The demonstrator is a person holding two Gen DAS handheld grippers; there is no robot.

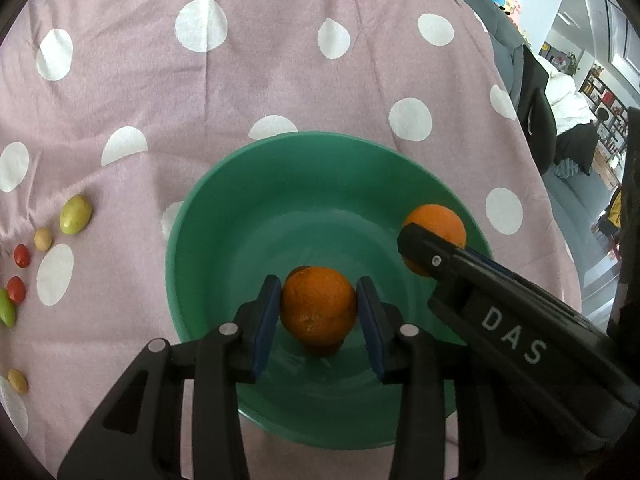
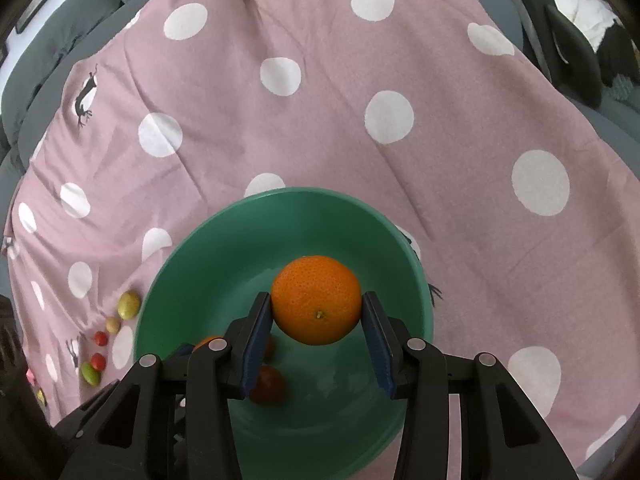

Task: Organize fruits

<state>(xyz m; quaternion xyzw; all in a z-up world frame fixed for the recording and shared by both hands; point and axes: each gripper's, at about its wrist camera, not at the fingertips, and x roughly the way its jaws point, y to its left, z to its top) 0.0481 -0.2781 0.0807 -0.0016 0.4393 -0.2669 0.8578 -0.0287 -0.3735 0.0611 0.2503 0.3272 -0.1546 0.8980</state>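
A green bowl (image 1: 224,216) sits on the pink dotted cloth; it also shows in the right wrist view (image 2: 192,264). My left gripper (image 1: 318,314) is shut on an orange (image 1: 318,306) and holds it over the bowl's inside. My right gripper (image 2: 318,334) is shut on a second orange (image 2: 316,300) above the bowl; it also shows in the left wrist view (image 1: 438,222), held at the bowl's right side. A dark red fruit (image 2: 269,385) lies on the bowl's bottom.
Small fruits lie on the cloth left of the bowl: a yellow-green one (image 1: 75,214), a tan one (image 1: 43,239), two red ones (image 1: 21,256), a green one (image 1: 6,312). A grey sofa edge (image 2: 60,28) borders the cloth.
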